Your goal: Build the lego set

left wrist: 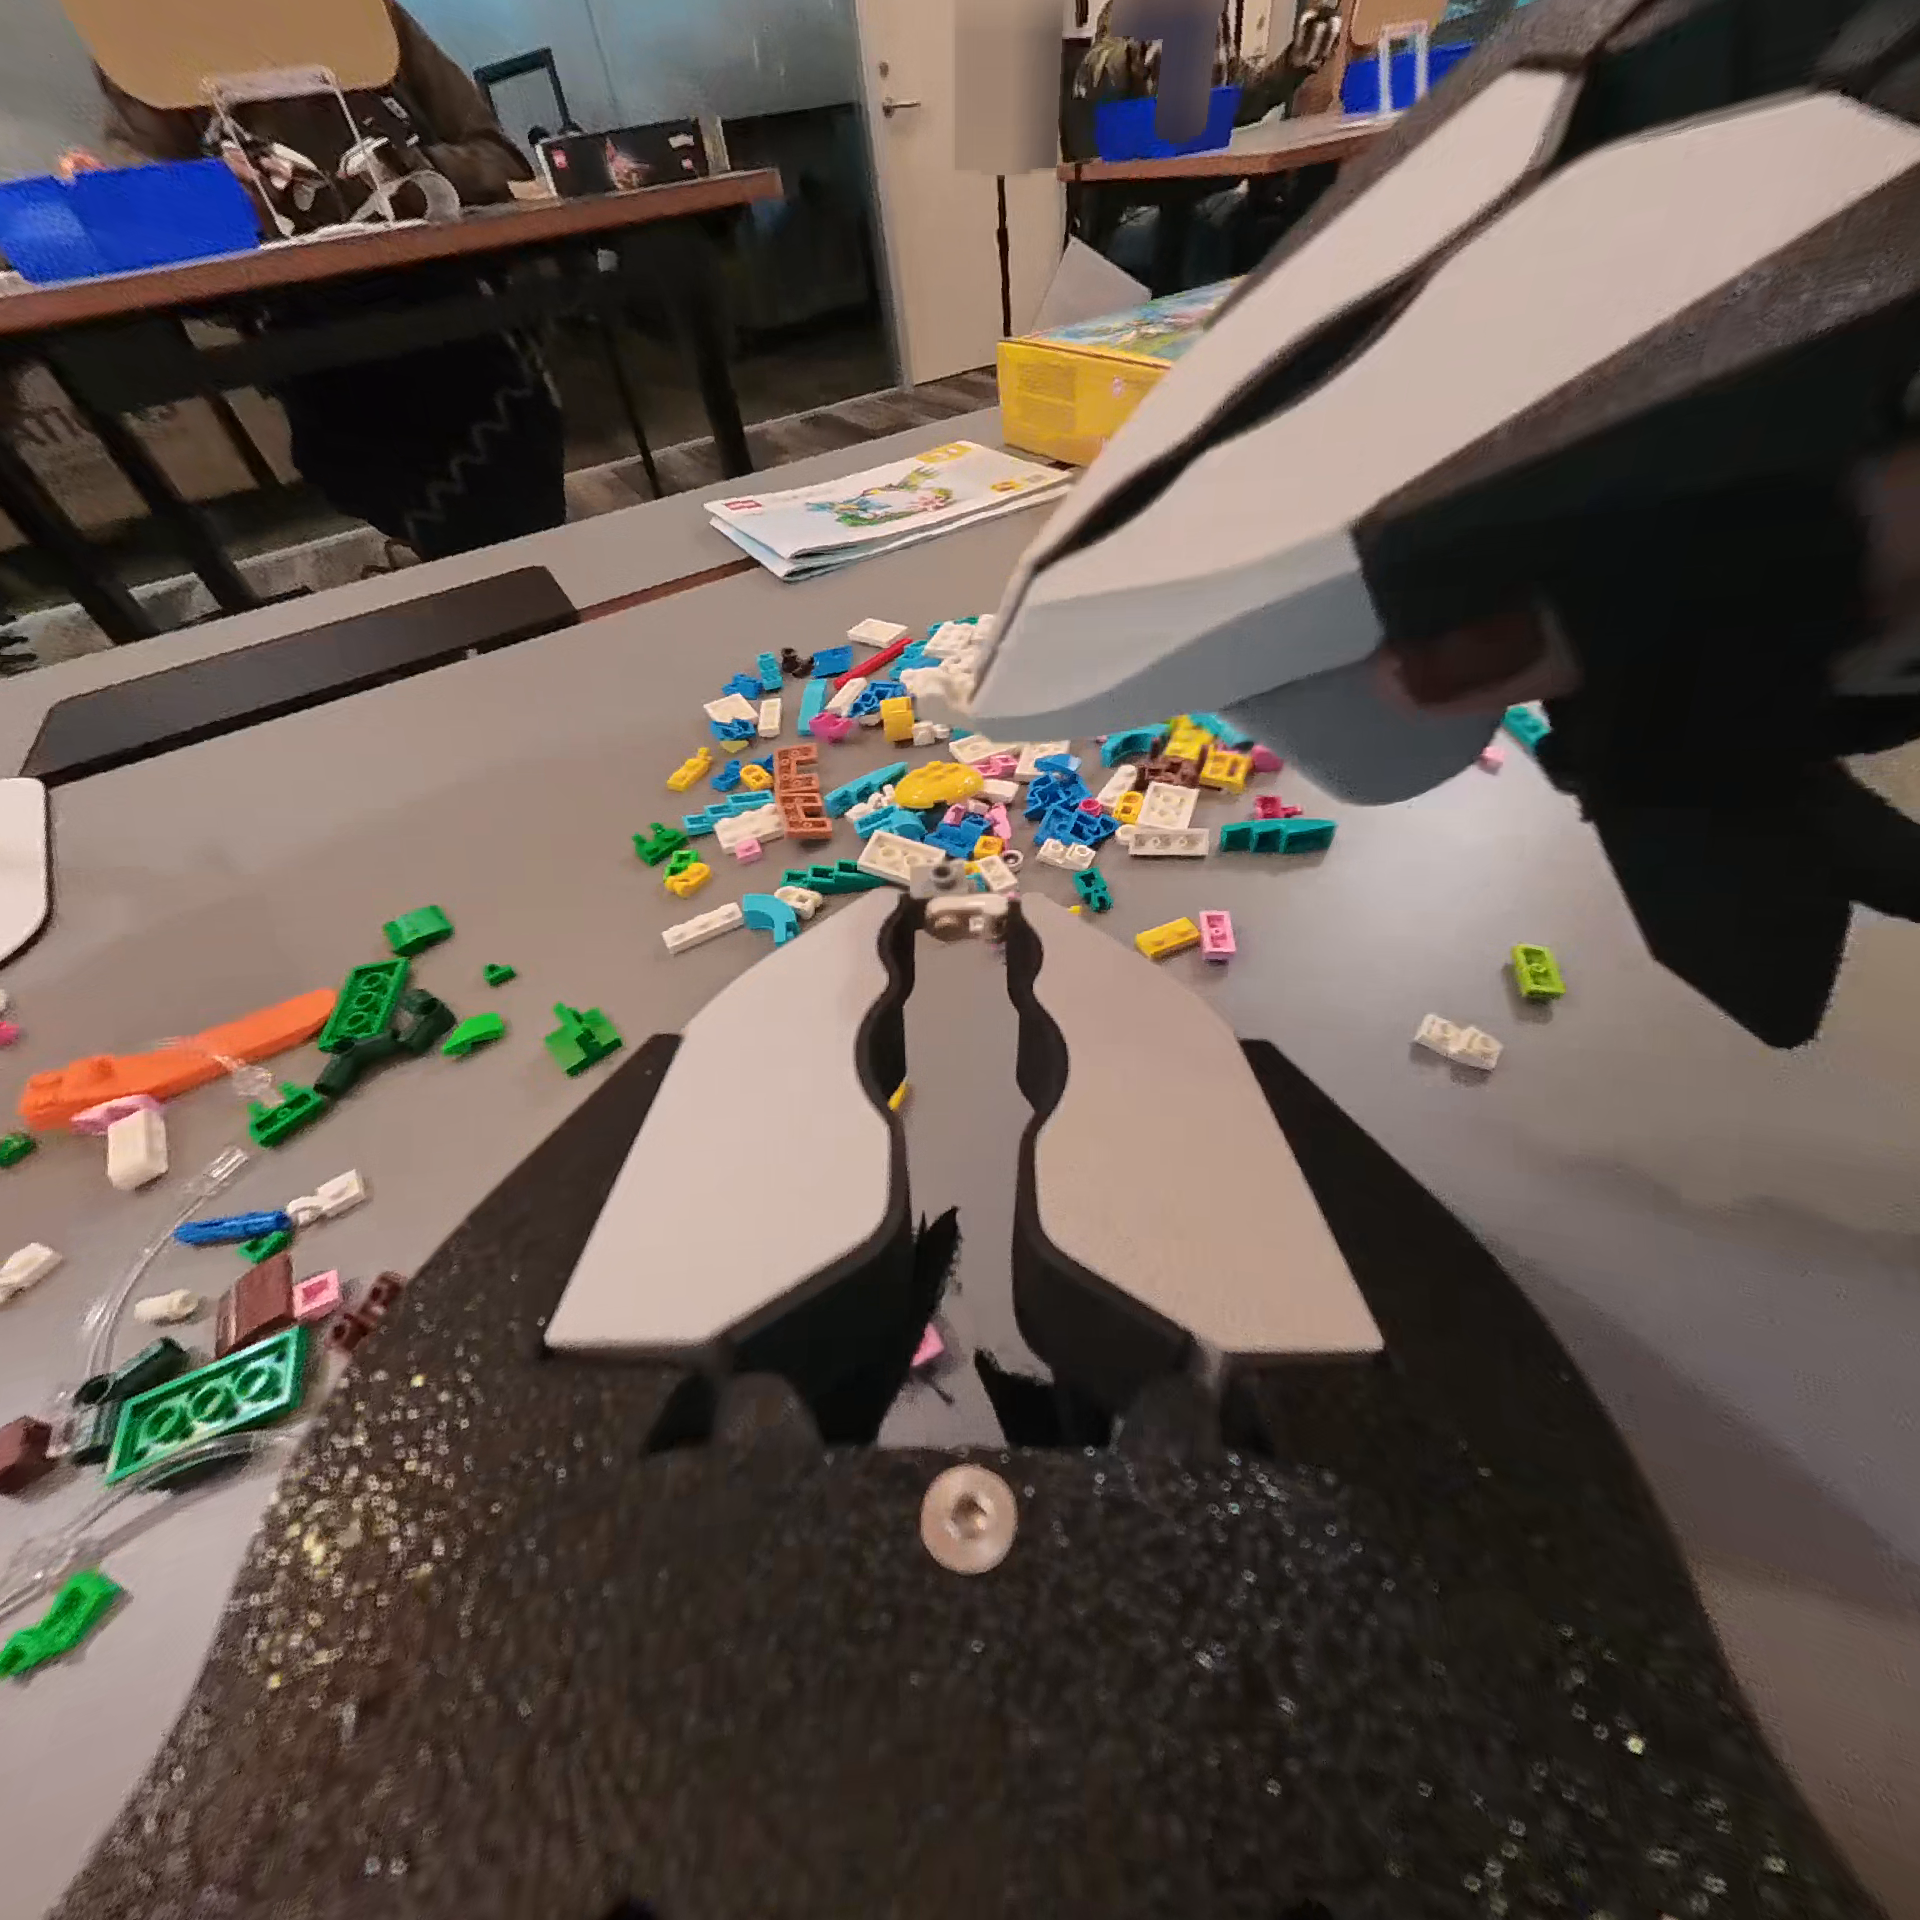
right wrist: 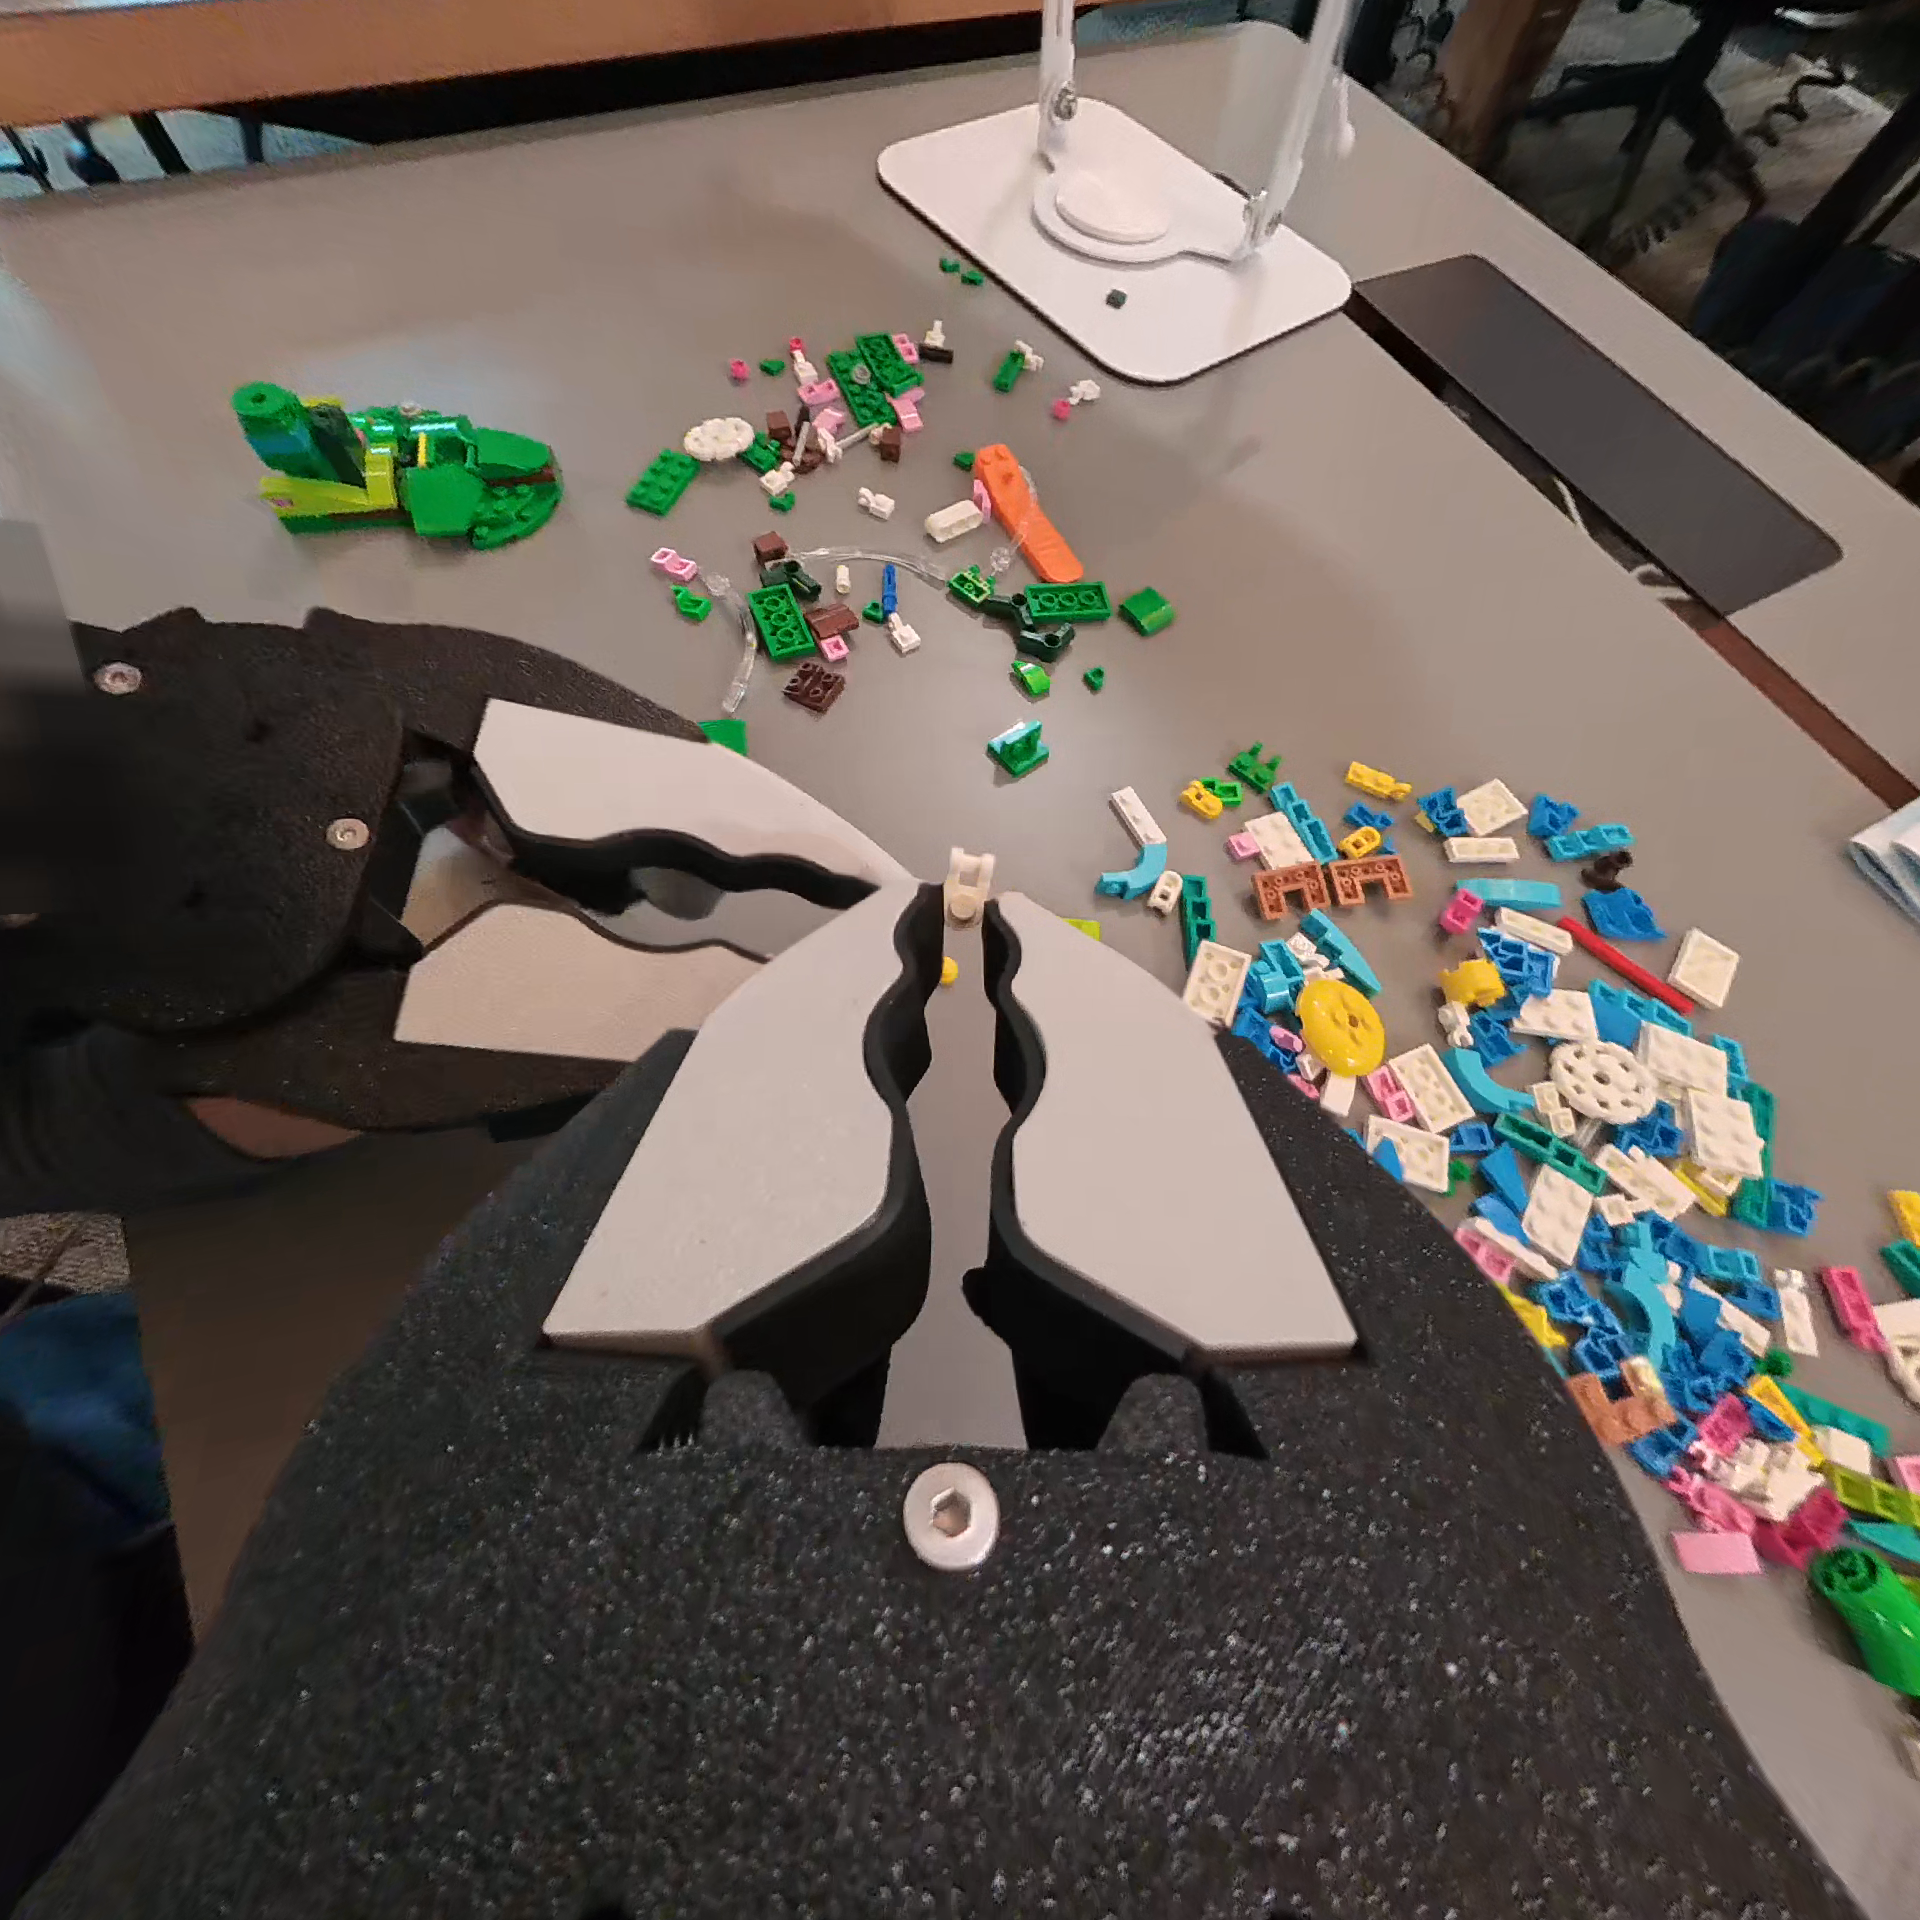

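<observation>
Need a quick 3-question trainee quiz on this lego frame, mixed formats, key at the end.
1. True or false: the left gripper is empty.
2. Multiple choice: the green partly built model stands A) inside the yellow box, B) on the grey table apart from the loose pieces, C) on the white stand base.
3. Fill in: the right gripper pinches a small ____ piece at its fingertips.

Key: 1. False, it grips a small grey piece. 2. B. 3. White.

Each tool (left wrist: 961, 914): grey fingers, black speckled body, silver screw (left wrist: 967, 1523).
</observation>
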